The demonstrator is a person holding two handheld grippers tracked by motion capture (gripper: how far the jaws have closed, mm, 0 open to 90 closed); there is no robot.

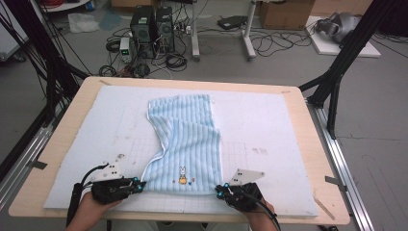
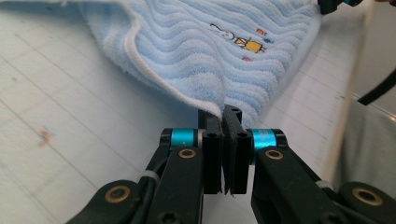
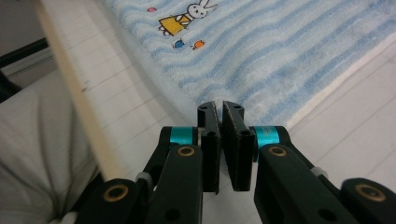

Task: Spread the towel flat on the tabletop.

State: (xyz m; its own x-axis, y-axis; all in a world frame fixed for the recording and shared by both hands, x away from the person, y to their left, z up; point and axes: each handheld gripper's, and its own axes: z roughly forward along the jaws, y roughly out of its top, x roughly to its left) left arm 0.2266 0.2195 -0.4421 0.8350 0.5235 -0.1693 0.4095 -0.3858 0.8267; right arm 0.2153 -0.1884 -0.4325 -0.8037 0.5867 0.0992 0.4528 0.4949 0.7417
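**Towel fold under way, both near corners gripped**

A light-blue striped towel (image 1: 185, 144) lies mid-mat (image 1: 269, 120), its far part doubled over unevenly. At the tabletop's near edge the left gripper (image 1: 139, 184) and right gripper (image 1: 219, 191) each clamp a near corner. By appearances, the fold is begun, not finished: layers still need aligning and flattening.

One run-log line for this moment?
left gripper: shut on towel corner | right gripper: shut on towel corner | towel: partly folded on mat
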